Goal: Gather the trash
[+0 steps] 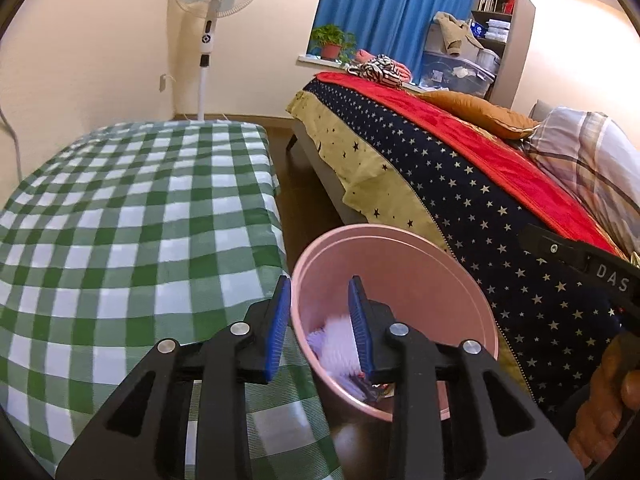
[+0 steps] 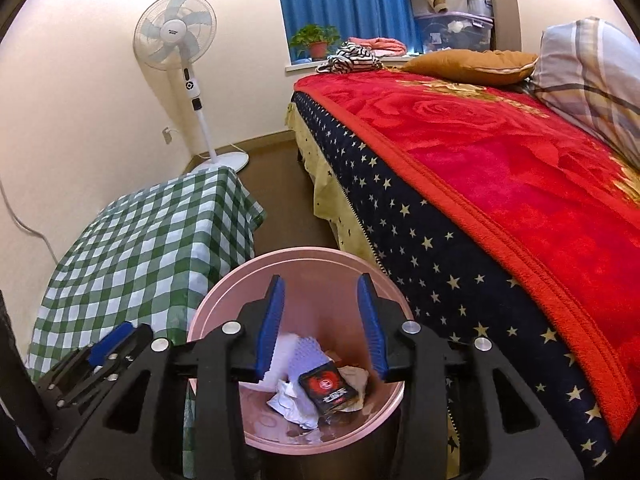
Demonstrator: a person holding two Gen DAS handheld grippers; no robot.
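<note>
Trash [image 2: 316,388] sits in pink bin [image 2: 224,300] btwn worktop [image 1: 132,216] & bed [image 2: 500,184]. My left gripper [image 1: 320,328] & right gripper [image 2: 322,328] both apart, empty. Worktop looks cleared; prob. nearly done.

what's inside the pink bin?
Pink bin holds crumpled white paper, a black-red packet, purple-white wrapping, tan scrap. Anything underneath is hidden.

warm, bright room light washed my views; the far wall [image 1: 100,40] glared, edges bowed and darkened, everything stayed sharp.
</note>
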